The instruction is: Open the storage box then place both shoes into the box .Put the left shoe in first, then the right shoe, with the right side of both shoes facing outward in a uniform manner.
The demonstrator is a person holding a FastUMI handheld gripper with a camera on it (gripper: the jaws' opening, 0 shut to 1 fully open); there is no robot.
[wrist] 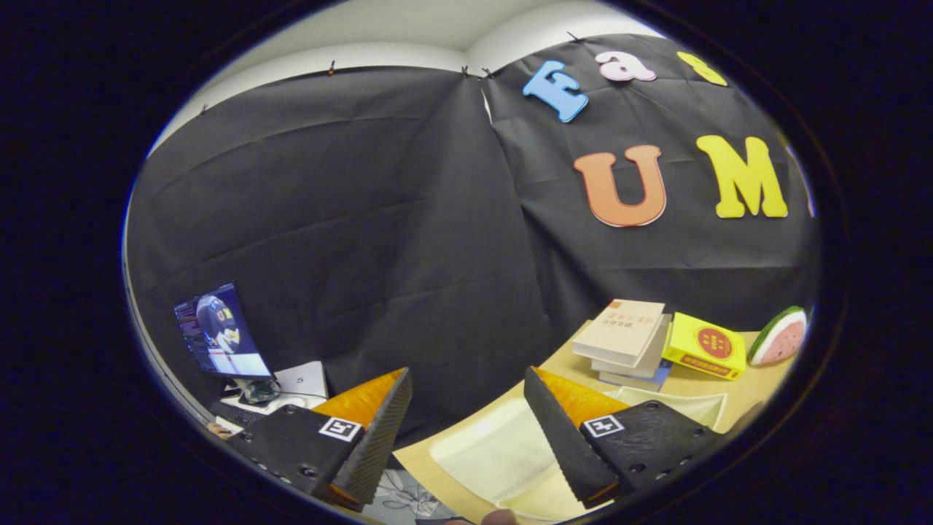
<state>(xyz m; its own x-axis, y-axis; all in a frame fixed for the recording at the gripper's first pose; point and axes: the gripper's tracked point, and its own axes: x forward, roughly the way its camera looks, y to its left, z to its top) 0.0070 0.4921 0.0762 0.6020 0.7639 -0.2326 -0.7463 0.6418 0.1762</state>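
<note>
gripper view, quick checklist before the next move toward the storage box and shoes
1. Gripper fingers apart with nothing between them: ok.
2. Storage box located: cannot tell.
3. Shoes located: cannot tell.
4. Cream tray on the wooden table lies just ahead of and below the fingers, apart from them: ok.
5. Stack of books, yellow box and watermelon slice toy sit beyond the fingers, out of contact: ok.

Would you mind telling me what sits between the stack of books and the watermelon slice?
In the gripper view, a yellow box lies between the stack of books and the watermelon slice.
</note>
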